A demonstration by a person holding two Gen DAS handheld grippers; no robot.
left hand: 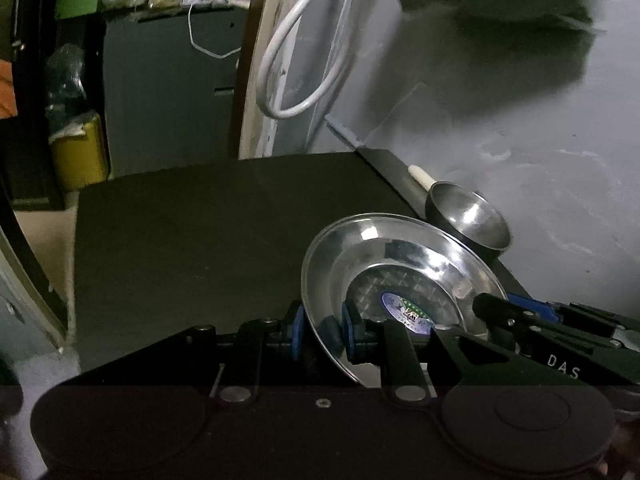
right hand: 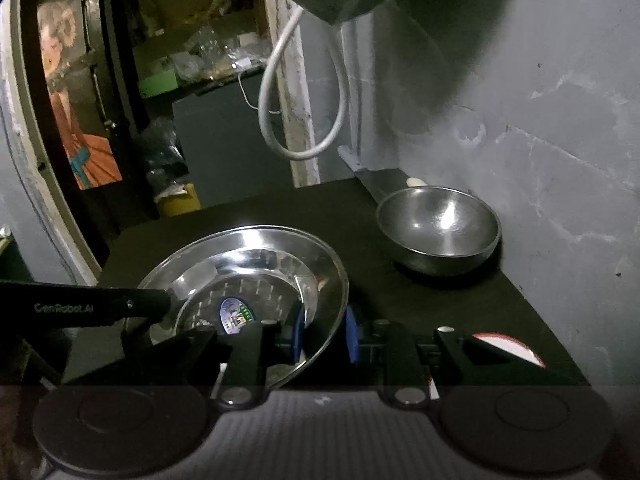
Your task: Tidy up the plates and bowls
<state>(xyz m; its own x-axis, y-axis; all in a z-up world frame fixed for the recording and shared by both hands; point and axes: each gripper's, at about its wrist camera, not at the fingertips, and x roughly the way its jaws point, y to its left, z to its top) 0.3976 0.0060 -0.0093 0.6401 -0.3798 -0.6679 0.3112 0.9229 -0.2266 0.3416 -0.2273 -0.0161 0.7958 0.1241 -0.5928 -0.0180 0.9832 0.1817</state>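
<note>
Both jaws pinch the steel plate (right hand: 256, 276): left gripper (left hand: 322, 330) on its 9 o'clock rim, right gripper (right hand: 324, 334) at 3, plate tilted over the black table (left hand: 180, 240); bowl (right hand: 438, 230) sits apart at 1 o'clock, unstacked, so most work remains.

- Dim throughout, both views grainy and soft.
- Glare in bright patches on the steel plate (left hand: 400, 264) and the bowl (right hand: 440, 228).
- Broad dark shadow across the grey wall (right hand: 560, 128), upper part.
- Strong fisheye bending at the edges, black corners.
- Darkened band along the bottom of each view.
</note>
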